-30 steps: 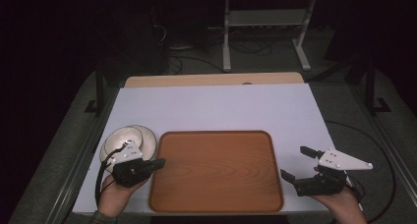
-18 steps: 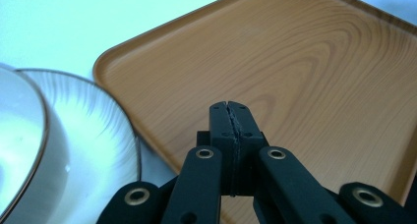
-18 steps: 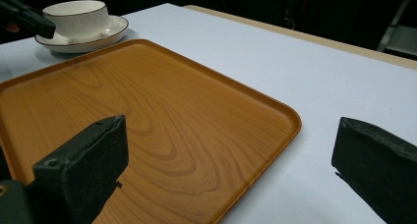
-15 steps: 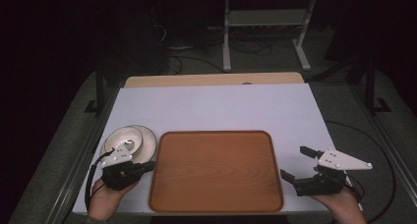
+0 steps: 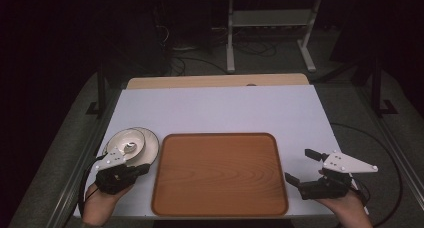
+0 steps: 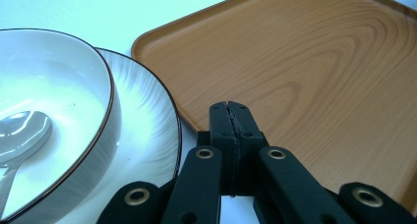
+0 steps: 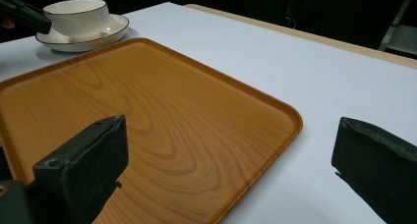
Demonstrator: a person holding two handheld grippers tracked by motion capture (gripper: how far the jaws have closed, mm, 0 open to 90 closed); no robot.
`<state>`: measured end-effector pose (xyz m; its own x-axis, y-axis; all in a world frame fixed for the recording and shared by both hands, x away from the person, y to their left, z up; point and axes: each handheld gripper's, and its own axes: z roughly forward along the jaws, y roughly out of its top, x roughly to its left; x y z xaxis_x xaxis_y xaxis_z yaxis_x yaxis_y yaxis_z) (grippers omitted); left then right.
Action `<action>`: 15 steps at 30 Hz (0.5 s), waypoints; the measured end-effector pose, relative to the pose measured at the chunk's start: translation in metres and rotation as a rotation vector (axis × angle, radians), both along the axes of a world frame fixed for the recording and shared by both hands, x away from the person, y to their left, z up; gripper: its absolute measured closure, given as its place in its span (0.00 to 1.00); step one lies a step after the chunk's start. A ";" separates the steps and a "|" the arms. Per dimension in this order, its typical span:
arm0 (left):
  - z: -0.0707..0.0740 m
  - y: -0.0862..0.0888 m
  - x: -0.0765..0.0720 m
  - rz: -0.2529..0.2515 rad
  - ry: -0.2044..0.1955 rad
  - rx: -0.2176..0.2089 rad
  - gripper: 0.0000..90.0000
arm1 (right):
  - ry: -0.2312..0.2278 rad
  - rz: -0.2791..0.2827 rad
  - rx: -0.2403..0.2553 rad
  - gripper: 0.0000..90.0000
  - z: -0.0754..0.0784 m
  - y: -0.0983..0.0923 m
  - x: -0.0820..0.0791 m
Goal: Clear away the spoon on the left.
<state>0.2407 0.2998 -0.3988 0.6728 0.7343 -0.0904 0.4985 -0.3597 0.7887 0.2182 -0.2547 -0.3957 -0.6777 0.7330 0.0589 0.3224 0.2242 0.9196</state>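
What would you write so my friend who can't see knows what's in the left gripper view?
The left gripper, its two black jaws shut together and holding nothing, points at the gap between a wooden tray and a stack of dishes. At the left, a white bowl with a dark rim sits on a matching plate and holds a metal spoon, all on a white table.

White table cover (image 5: pixel 220 108), grey floor (image 5: pixel 350 88), metal stand (image 5: pixel 270 23) behind

No text, label, brand, number or sign can be read anywhere in these pictures.
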 end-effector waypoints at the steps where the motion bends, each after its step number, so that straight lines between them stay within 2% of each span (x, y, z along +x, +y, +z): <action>1: 0.000 0.000 0.000 0.000 0.000 0.000 1.00 | 0.001 0.000 0.001 0.00 0.000 0.000 0.000; 15: 0.002 0.012 0.001 0.030 -0.010 0.005 1.00 | 0.003 -0.001 0.000 0.00 0.000 0.000 0.000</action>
